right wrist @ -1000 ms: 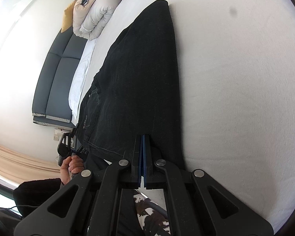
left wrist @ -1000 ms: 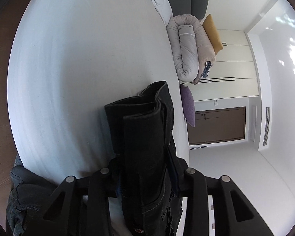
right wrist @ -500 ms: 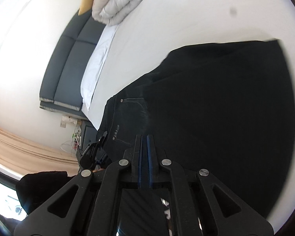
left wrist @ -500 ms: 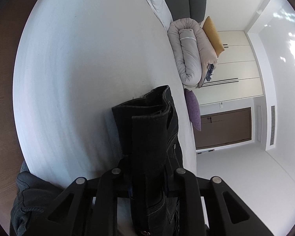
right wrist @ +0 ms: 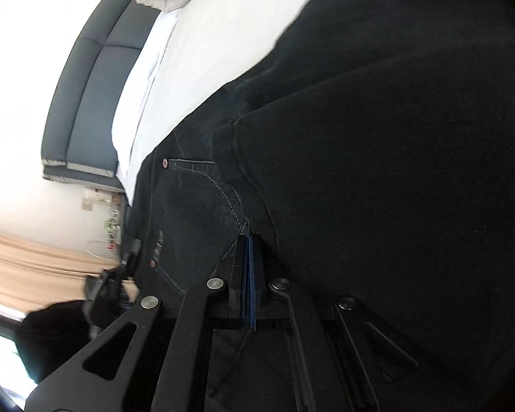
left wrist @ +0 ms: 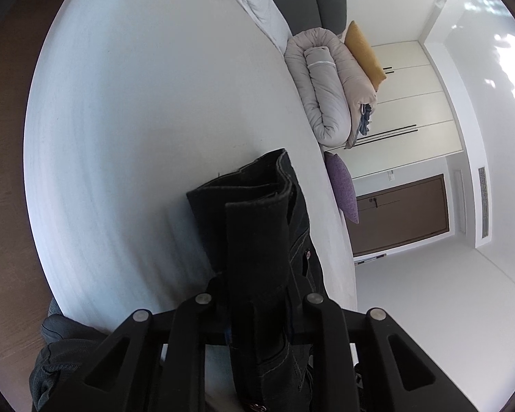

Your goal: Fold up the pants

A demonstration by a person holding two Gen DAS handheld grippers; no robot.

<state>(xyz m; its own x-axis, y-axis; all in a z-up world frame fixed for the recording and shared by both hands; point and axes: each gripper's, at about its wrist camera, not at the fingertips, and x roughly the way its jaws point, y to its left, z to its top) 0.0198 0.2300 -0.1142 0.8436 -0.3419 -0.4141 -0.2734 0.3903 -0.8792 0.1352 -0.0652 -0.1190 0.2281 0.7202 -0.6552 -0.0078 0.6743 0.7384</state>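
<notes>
Daylight floods both views; sun patches dapple the wall (left wrist: 504, 55) right of the wardrobe (left wrist: 408, 110), blown out to glare. The bed (left wrist: 147, 110) is evenly lit, with soft shadow just left of the pants (left wrist: 257, 226). In the right wrist view the pants (right wrist: 395, 171) go near featureless black, motion-smeared. Fisheye bending curves every edge, corners vignetted

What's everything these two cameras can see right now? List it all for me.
pants: one, black, on the bed, clamped at both grippers
bed: one, white sheet
rolled duvet: one, beige, far bed edge
cushions: mustard, purple, beside the duvet
headboard: one, dark grey, upholstered
door: one, brown
left gripper: black, shut on pants
right gripper: black, shut on pants
</notes>
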